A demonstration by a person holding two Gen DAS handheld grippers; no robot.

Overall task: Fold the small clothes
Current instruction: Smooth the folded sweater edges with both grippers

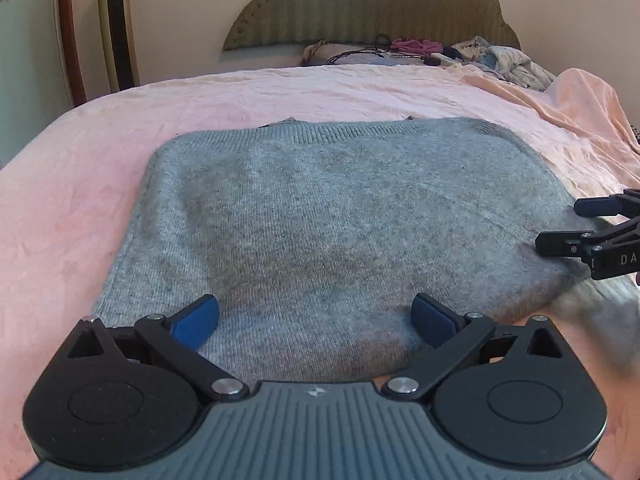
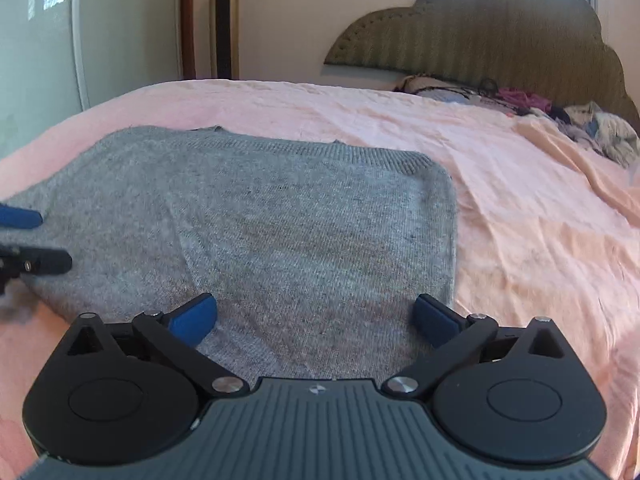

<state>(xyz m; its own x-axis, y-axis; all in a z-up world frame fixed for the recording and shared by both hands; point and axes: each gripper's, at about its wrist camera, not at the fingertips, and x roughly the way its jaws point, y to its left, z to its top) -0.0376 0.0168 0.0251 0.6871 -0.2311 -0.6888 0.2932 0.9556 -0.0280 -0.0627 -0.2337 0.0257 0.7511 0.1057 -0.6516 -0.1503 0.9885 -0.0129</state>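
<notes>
A grey knit sweater (image 1: 320,216) lies folded into a flat rectangle on the pink bedsheet (image 1: 80,184), ribbed edge at the far side. It also shows in the right wrist view (image 2: 256,216). My left gripper (image 1: 316,320) is open over the sweater's near edge, blue pads spread wide. My right gripper (image 2: 316,318) is open over the near right corner of the sweater. The right gripper's fingers (image 1: 576,240) show at the right edge of the left wrist view. The left gripper's fingers (image 2: 44,260) show at the left edge of the right wrist view.
A pile of loose clothes (image 1: 496,60) lies at the head of the bed by the padded headboard (image 1: 372,12); it shows in the right wrist view too (image 2: 592,128). A gold tower fan (image 2: 224,20) and a white door stand left of the bed. A rumpled sheet fold (image 1: 580,112) lies to the right.
</notes>
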